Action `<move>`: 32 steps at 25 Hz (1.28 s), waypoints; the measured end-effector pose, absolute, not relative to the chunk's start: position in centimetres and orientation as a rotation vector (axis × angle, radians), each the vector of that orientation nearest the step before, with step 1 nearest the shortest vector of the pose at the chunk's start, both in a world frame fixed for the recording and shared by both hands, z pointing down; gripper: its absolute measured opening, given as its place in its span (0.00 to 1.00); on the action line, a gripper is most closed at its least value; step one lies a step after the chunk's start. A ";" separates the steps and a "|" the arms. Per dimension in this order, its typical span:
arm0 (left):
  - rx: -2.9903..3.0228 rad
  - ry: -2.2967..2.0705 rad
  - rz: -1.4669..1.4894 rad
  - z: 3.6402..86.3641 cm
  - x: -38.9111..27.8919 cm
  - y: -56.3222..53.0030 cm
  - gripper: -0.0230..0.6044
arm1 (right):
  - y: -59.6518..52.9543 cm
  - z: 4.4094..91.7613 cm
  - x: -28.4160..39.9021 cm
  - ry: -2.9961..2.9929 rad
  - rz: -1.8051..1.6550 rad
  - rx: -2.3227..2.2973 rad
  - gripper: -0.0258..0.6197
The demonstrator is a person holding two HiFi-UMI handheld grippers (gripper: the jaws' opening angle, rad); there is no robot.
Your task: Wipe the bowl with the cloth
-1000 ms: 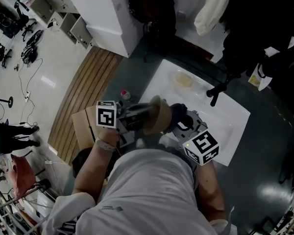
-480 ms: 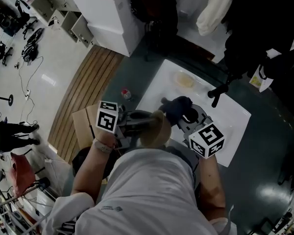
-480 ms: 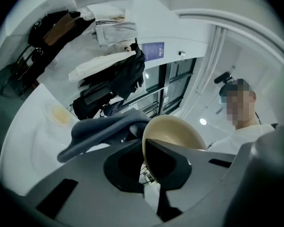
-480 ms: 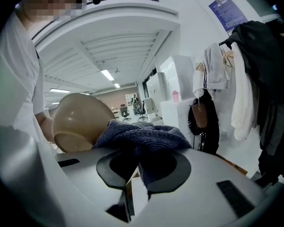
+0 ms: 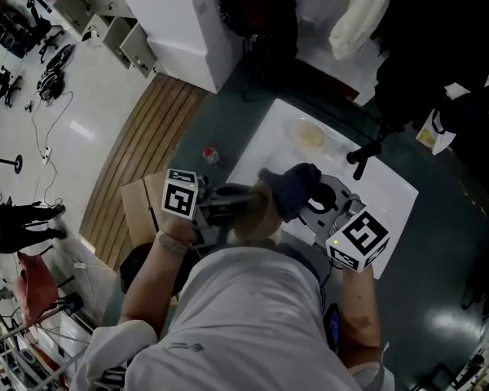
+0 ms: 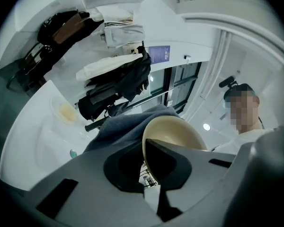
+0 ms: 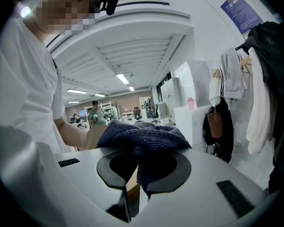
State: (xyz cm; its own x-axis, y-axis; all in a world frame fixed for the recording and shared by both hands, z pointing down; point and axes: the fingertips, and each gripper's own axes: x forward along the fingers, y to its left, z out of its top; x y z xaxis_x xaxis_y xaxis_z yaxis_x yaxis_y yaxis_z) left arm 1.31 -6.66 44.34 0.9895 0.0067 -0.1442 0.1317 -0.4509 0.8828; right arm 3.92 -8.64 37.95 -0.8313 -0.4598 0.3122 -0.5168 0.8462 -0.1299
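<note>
A tan bowl point(image 5: 257, 212) is held up in front of the person's chest, tilted on its side. My left gripper point(image 5: 228, 206) is shut on its rim; the left gripper view shows the bowl point(image 6: 173, 136) pinched edge-on between the jaws. A dark blue cloth point(image 5: 292, 187) presses against the bowl's right side. My right gripper point(image 5: 314, 202) is shut on that cloth point(image 7: 144, 138), which bunches over its jaws. In the left gripper view the cloth point(image 6: 125, 129) lies behind the bowl.
A white table point(image 5: 261, 141) lies below, with a shallow clear dish point(image 5: 307, 133) holding something yellowish and a black stand point(image 5: 363, 155) near its far side. A small red-capped item point(image 5: 209, 155) sits on the dark floor at the left. Dark coats point(image 5: 440, 47) hang beyond.
The right gripper with the cloth has shifted right and up over the bowl's side. The bowl in the left gripper has stayed almost in place.
</note>
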 end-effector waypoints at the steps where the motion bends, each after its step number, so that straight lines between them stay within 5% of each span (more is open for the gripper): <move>1: 2.033 0.088 -0.149 44.4 1.2 -6.9 0.07 | -8.3 37.7 3.8 -2.763 0.299 0.733 0.15; 32: 2.011 0.153 -0.319 40.4 1.2 -7.3 0.07 | -8.9 41.1 1.5 -2.630 0.026 0.655 0.15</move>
